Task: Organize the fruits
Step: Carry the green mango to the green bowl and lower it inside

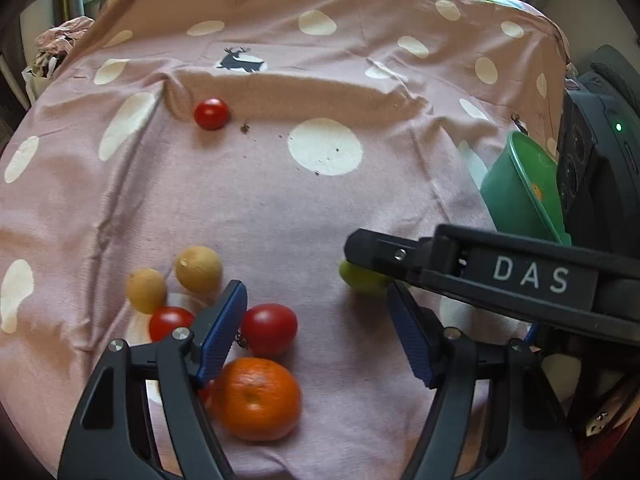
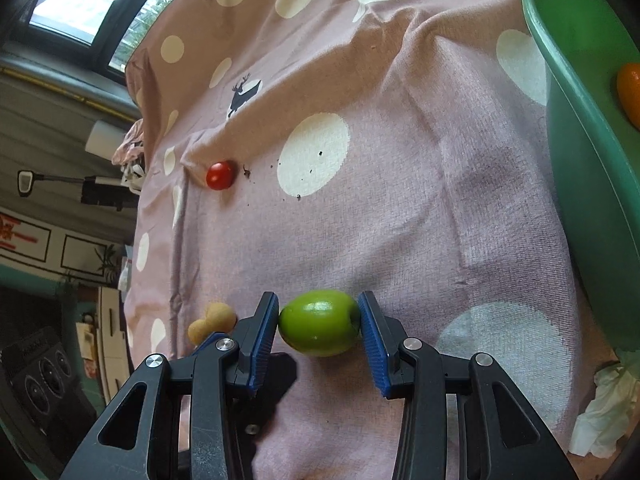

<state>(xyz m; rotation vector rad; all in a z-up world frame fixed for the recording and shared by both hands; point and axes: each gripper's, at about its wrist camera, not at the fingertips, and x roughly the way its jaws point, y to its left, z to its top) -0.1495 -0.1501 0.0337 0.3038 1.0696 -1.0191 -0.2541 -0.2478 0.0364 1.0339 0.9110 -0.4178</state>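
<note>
Clamping the green fruit [image 2: 320,322] between its pads, right gripper [image 2: 319,344] holds it above the cloth [image 2: 400,220].

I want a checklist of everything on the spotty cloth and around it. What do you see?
Surface: pink cloth with cream dots, wrinkled, some dark crumbs.
Job's things: green fruit; orange; three red tomatoes, one far off alone; two tan fruits; green bowl holding an orange fruit.
Clutter: crumpled white tissue.
Grippers: right gripper shut on the green fruit; left gripper open over the fruit cluster, pads touching nothing that shows.
Cables: nothing seen.
Surroundings: windows, dark speaker, wall shelf.
</note>
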